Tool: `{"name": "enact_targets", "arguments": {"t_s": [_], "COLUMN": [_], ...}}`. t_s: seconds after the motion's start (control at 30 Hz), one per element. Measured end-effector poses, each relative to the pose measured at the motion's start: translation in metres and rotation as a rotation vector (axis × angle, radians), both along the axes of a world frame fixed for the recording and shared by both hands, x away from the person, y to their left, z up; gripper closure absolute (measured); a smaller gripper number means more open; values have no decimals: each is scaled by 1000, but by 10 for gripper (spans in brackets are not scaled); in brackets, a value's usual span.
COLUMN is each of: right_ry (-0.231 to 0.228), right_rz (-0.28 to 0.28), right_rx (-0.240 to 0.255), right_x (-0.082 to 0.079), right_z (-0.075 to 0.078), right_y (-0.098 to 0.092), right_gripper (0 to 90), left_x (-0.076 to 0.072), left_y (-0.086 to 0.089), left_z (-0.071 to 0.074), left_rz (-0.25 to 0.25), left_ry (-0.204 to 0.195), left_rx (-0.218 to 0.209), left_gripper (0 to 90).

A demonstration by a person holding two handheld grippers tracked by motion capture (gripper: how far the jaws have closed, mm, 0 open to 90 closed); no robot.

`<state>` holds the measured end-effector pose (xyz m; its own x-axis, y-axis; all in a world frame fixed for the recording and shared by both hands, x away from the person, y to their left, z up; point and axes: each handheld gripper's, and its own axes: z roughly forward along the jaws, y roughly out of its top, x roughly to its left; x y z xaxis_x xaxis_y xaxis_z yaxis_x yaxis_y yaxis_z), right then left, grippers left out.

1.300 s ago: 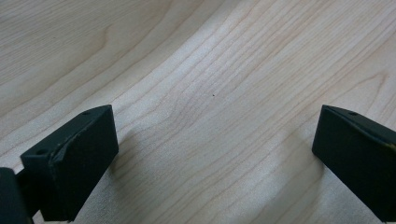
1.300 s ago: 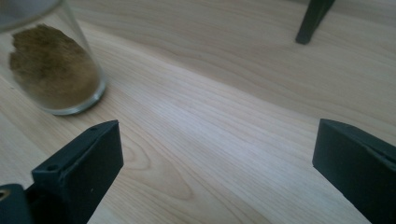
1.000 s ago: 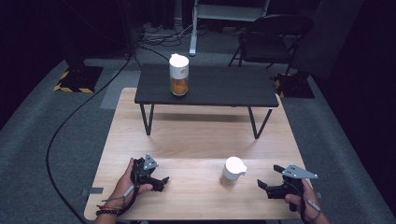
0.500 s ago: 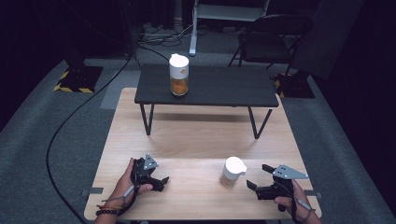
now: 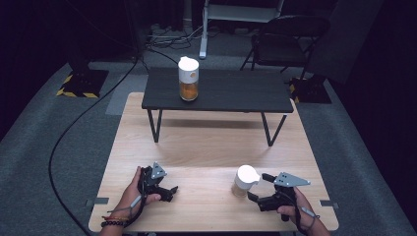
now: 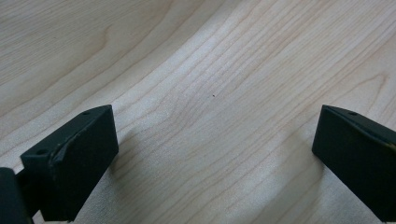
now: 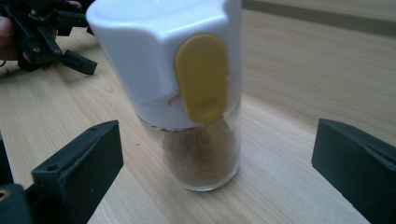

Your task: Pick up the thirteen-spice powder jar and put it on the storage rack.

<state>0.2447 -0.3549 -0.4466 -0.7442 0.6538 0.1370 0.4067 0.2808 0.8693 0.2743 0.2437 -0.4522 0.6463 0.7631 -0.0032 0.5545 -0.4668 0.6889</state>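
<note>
A glass spice jar (image 5: 244, 179) with a white cap and brown powder stands near the front right of the wooden table (image 5: 206, 147). In the right gripper view the jar (image 7: 187, 93) is upright, a yellow tab on its cap facing me. My right gripper (image 5: 256, 187) (image 7: 217, 140) is open, one jaw on each side of the jar and apart from the glass. A second, similar jar (image 5: 188, 78) stands on the small black table (image 5: 231, 96). My left gripper (image 5: 169, 192) (image 6: 215, 140) rests open on bare wood at the front left, also visible in the right gripper view (image 7: 42, 32).
The black table stands on thin legs across the far half of the wooden table. A folding chair (image 5: 290, 37) and cables (image 5: 98, 108) lie on the grey floor beyond. Bare wood stretches between the two grippers.
My right gripper has moved left across the table until its open jaws flank the near jar. The left gripper and both jars have stayed put.
</note>
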Motion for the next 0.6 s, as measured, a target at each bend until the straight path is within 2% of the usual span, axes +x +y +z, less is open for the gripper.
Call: {"name": "enact_targets", "arguments": {"t_s": [0.37, 0.43, 0.6], "right_ry": [10, 10, -20], "right_rz": [32, 34, 41], "right_rx": [23, 35, 46], "right_x": [16, 18, 17], "right_z": [-4, -6, -13], "right_y": [19, 21, 27], "right_gripper": [38, 98, 227], "left_x": [0, 0, 0], "left_y": [0, 0, 0], "left_z": [0, 0, 0], "left_rz": [0, 0, 0], "left_ry": [0, 0, 0], "left_rx": [0, 0, 0], "left_gripper": [4, 4, 4]}}
